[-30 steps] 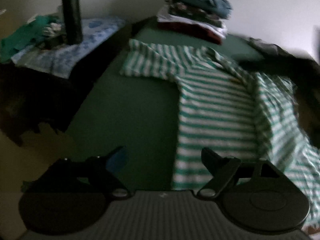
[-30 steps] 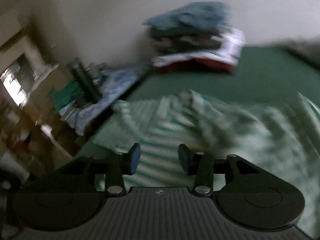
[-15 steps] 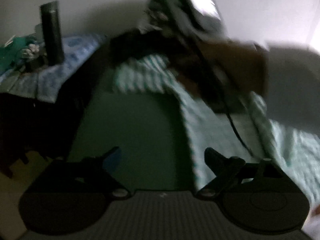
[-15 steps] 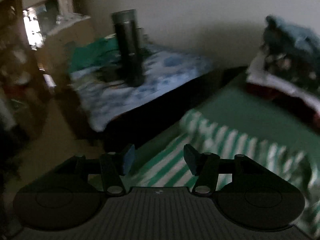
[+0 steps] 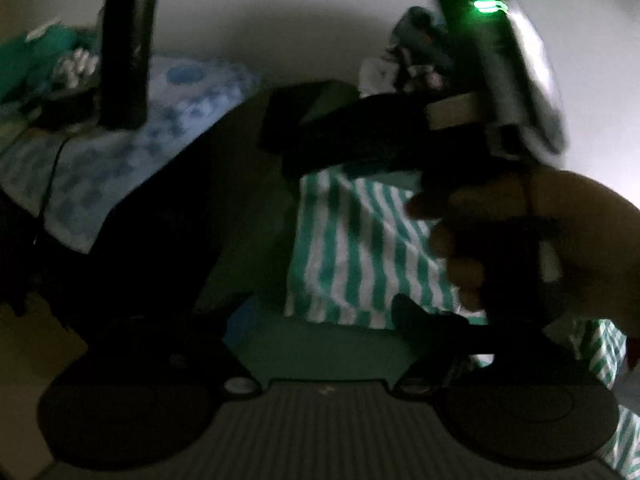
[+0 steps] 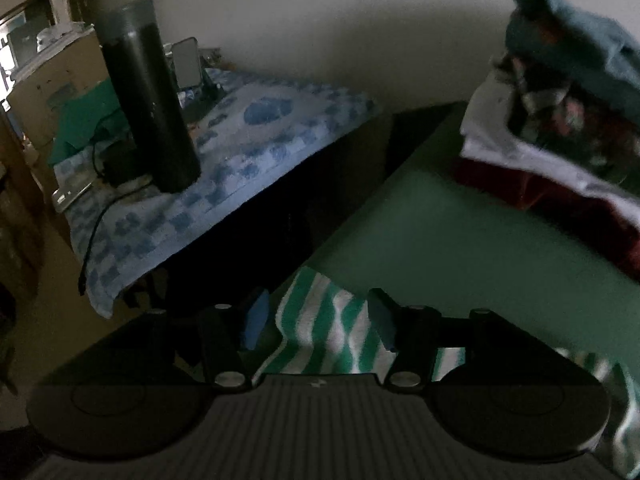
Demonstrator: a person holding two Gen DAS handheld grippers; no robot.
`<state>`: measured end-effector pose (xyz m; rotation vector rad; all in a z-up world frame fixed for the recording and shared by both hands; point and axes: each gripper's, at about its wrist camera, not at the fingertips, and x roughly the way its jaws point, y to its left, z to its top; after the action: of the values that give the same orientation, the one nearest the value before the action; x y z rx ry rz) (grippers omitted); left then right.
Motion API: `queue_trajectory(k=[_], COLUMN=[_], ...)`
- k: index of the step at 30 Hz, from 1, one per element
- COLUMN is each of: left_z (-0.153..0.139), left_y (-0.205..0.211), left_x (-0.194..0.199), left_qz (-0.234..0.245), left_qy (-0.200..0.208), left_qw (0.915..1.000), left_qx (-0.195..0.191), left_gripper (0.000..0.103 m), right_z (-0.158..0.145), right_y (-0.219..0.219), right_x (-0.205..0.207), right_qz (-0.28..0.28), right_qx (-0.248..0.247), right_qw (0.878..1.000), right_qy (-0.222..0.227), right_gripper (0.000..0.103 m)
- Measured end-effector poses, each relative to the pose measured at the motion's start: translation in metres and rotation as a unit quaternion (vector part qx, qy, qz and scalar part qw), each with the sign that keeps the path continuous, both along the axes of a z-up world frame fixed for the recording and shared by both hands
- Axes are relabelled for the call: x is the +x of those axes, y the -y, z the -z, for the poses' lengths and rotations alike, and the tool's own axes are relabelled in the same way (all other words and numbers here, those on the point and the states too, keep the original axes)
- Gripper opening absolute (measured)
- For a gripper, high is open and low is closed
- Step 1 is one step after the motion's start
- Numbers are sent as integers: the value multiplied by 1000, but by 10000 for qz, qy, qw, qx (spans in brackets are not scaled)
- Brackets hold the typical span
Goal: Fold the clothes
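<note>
L wrist: left tongs (image 5: 320, 316) sitting spread wide over green bed (image 5: 320, 348), nothing between. Striped shirt (image 5: 360, 248) lying just ahead; person's hand (image 5: 540, 240) holding right device over it. R wrist: right tongs (image 6: 320, 316) spread, straddling striped shirt edge (image 6: 324, 328), not pinching. Folded clothes stack (image 6: 560, 128) sitting far right on bed.

I see soft, matt cloth in the striped shirt (image 6: 328, 328), a smooth matt green bed cover (image 6: 440, 240), a dark cylinder (image 6: 148, 96) with a faint sheen, and a checked towel (image 6: 256, 136), nubbly.
</note>
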<state>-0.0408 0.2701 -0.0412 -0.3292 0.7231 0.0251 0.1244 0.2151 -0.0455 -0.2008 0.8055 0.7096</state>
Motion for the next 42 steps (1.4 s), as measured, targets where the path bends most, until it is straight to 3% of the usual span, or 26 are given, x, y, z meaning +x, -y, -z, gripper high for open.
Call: queue_trajectory(k=[3, 4, 5, 7, 12, 16, 19, 25, 31, 40, 42], left_z=[3, 4, 4, 6, -1, -30, -56, -87, -91, -60, -50], left_y=[2, 2, 3, 4, 2, 17, 44, 127, 213, 307, 316], left_x=[4, 6, 7, 10, 18, 10, 2, -6, -1, 6, 7], left_qz=[112, 149, 187, 262, -6, -10, 142, 625, 920, 1250, 1288], left_qy=[-13, -18, -22, -31, 66, 437, 721, 1021, 906, 317, 190], left_qw=[9998, 9997, 9995, 9990, 9983, 9958, 9932, 9904, 9909, 9913, 9906], left_qx=[-151, -202, -252, -353, -586, -799, -908, -686, -377, 253, 413], left_gripper=[70, 62, 38, 4, 2, 2, 2, 2, 2, 2, 2], right_z=[0, 0, -1, -10, -38, -57, -69, -90, -90, -51, -38], right_y=[1, 2, 3, 16, 49, 81, 112, 197, 293, 418, 436], right_x=[1, 1, 1, 4, 10, 11, 14, 16, 20, 22, 19], right_qz=[3, 3, 3, 122, 313, 491, 705, 997, 1311, 1877, 2025], right_qx=[-85, -117, -143, 205, 982, 1458, 1891, 2769, 3367, 3940, 3871], right_qw=[10000, 9999, 9999, 9996, 9943, 9876, 9786, 9537, 9286, 8924, 8912], right_qy=[-46, -31, -18, -116, -271, -306, -393, -613, -850, -1151, -1215], right_gripper=[35, 12, 12, 11, 12, 12, 12, 12, 12, 5, 5])
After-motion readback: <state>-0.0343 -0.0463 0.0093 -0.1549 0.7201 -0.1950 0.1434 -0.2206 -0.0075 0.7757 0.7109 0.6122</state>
